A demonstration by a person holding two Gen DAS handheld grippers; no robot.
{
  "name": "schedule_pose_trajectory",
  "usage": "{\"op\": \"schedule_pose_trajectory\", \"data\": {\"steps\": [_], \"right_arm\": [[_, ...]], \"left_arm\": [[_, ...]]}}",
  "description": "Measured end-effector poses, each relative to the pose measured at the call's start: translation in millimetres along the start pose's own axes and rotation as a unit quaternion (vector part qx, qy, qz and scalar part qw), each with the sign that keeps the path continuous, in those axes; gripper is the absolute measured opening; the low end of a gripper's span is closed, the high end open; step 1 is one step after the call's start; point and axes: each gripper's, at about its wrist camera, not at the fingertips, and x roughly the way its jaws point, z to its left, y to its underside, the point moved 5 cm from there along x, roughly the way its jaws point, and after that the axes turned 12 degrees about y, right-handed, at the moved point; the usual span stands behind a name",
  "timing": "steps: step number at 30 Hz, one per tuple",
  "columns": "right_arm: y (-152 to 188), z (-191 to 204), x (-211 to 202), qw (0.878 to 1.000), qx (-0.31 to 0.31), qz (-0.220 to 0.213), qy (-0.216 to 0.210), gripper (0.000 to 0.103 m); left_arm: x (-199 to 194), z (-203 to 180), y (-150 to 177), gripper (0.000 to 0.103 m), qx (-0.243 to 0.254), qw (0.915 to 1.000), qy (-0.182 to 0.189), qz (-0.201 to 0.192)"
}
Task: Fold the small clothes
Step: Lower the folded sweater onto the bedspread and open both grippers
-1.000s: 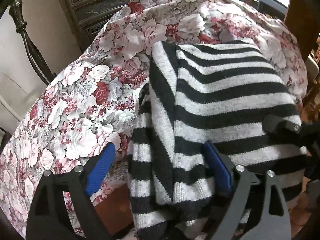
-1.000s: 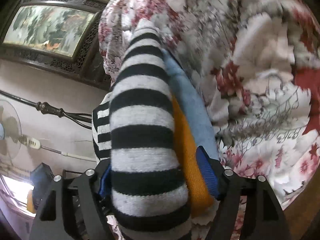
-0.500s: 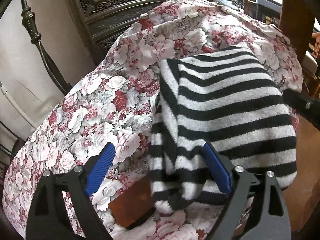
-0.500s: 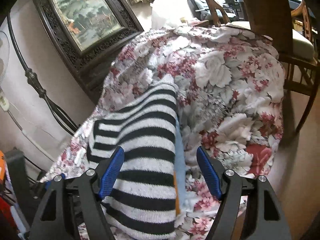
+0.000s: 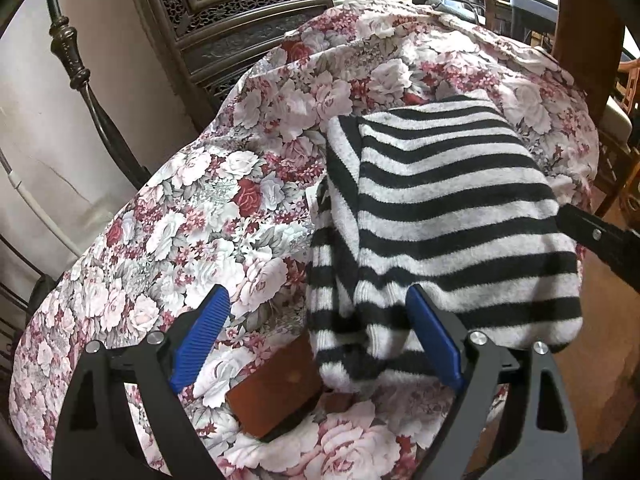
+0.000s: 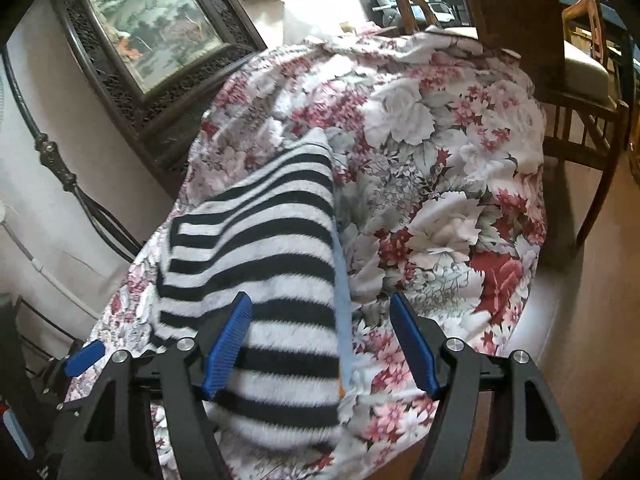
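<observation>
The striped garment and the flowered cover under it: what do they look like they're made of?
The striped garment looks like a soft fuzzy knit, maybe wool or acrylic: ribbed texture, nappy matte surface, black and grey-white bands. The flowered cover looks like thin printed woven cloth, probably cotton: flat matte print of roses, fine creases, drapes over the edges. Fibre content cannot be told for certain.

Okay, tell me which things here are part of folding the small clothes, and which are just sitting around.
Part of the job:
- striped sweater, folded on the cloth
- left gripper, open
- right gripper, jaws closing, pads not pressing the sweater
- floral cloth, the work surface

Just lying about:
- framed picture
- wooden chair
- brown block poking through the cloth
</observation>
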Motion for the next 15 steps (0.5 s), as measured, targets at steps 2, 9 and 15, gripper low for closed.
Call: {"op": "schedule_pose_trajectory", "data": {"steps": [2,9,15], "right_arm": [[7,-2,-12,1.000,0.008,-0.002,-0.008,0.072],[27,-7,-47,0.999,0.026,-0.019,-0.022,0.084],[47,0,-81,0.998,-0.004,-0.056,0.004,0.098]], "left_arm": [[-5,-1,3,0.087,-0.001,1.0000,-0.001,-0.002],[-30,-5,16,0.088,0.002,0.9999,-0.006,-0.013],[-59,-10,27,0.092,0.000,0.9996,-0.005,-0.028]]}}
